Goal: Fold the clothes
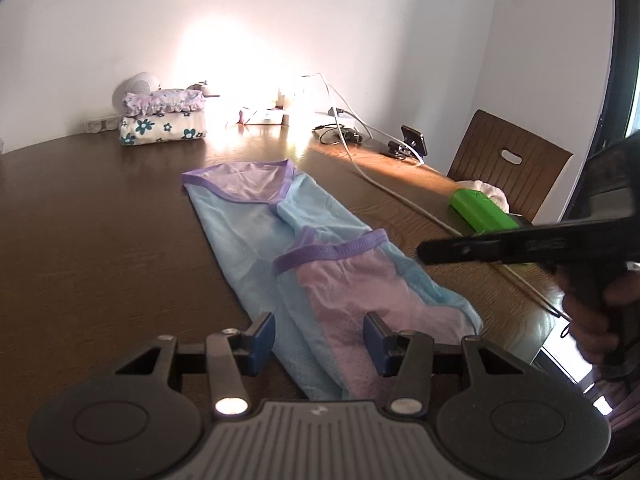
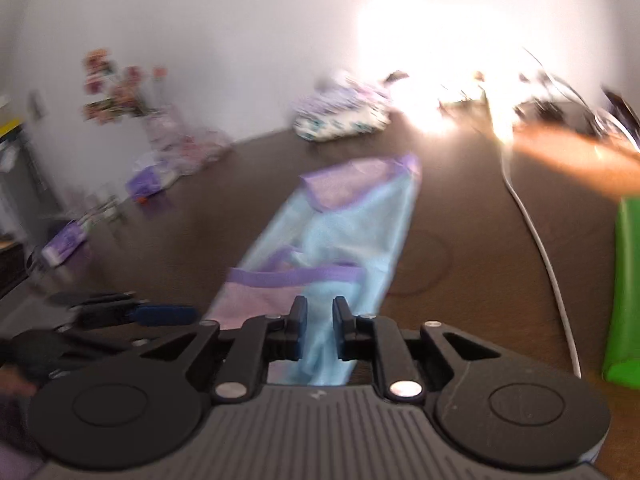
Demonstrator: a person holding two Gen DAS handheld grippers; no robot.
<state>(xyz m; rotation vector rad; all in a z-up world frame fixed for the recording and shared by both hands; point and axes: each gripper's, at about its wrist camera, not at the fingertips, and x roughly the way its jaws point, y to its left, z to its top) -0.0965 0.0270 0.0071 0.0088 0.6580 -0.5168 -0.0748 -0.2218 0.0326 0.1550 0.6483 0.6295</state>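
Note:
A light blue and lilac garment with purple trim lies in a long folded strip on the dark wooden table. My left gripper is open and empty, its fingers either side of the strip's near end. My right gripper hovers over the garment's near end with its jaws a narrow gap apart and nothing between them; the view is blurred. The right gripper also shows in the left wrist view, to the right of the garment. The left gripper shows in the right wrist view.
Two folded floral garments are stacked at the table's far side. A white cable, chargers and a phone lie far right. A green box and a wooden chair stand at the right edge. Flowers and packets sit far left.

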